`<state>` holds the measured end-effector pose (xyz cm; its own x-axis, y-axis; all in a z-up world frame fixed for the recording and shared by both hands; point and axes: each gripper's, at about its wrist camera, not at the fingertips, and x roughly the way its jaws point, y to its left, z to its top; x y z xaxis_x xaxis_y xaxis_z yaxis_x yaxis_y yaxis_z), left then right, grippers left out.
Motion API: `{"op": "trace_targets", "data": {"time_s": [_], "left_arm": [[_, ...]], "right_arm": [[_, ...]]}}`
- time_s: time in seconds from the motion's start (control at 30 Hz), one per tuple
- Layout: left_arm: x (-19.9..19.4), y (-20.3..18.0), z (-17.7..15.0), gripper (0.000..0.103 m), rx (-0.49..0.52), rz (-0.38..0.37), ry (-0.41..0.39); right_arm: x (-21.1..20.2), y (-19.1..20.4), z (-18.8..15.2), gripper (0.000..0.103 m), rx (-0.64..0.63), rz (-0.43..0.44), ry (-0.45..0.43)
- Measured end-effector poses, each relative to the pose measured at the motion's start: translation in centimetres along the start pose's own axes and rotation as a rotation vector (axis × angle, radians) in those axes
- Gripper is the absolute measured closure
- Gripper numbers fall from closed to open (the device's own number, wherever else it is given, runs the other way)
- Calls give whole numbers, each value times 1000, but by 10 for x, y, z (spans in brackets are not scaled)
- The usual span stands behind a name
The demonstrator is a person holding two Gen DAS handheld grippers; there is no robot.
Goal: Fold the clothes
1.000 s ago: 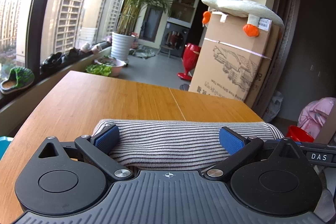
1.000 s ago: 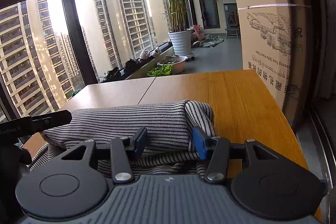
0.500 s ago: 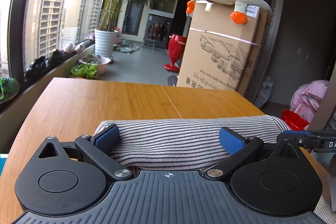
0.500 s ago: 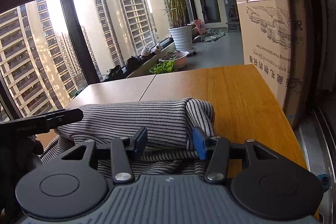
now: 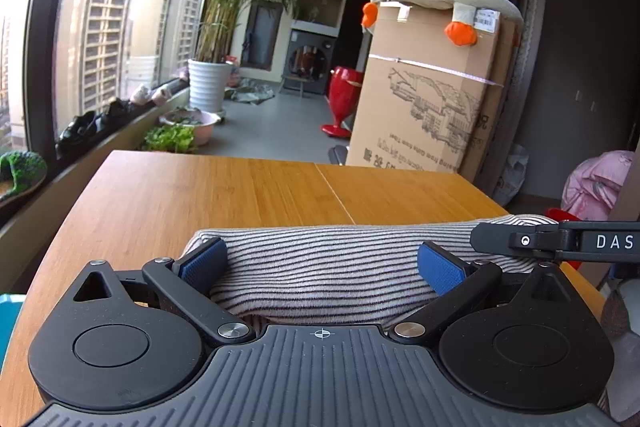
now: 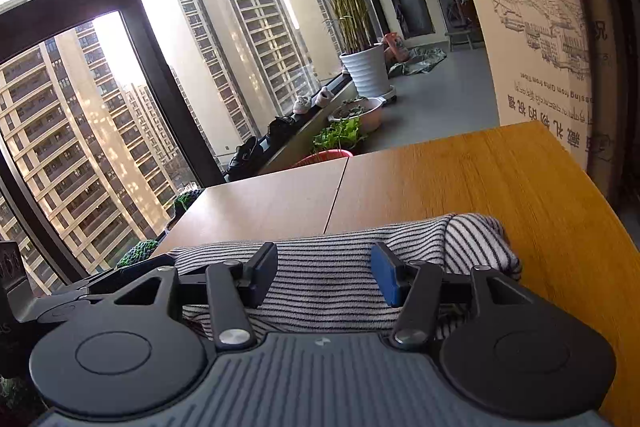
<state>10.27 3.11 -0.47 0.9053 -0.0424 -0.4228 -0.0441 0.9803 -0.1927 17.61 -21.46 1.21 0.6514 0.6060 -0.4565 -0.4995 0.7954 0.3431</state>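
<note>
Two grippers' spread jaws over soft striped knit garment, smooth wooden table.

Striped garment's near edge — under tongs

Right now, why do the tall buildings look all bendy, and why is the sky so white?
In the right wrist view the fisheye lens curves the buildings and window frame, and the bright sky washes out to white; in the left wrist view the window glares too, while the striped shirt stays sharp.
</note>
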Motion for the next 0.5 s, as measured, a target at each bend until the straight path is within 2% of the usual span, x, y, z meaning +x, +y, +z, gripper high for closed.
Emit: {"op": "trace_targets", "data": {"time_s": [0.13, 0.2, 0.3, 0.5], "left_arm": [[1, -1, 1, 0, 5, 5, 4], [1, 0, 1, 0, 3, 3, 5], [2, 1, 2, 0, -3, -1, 5], [4, -3, 2, 0, 18, 17, 15]], "right_arm": [[-9, 17, -26, 51, -90, -97, -89], [-12, 26, -29, 45, -138, -125, -114], [-10, 27, -28, 42, -150, -125, -107], [-11, 14, -24, 41, -82, -90, -99]]}}
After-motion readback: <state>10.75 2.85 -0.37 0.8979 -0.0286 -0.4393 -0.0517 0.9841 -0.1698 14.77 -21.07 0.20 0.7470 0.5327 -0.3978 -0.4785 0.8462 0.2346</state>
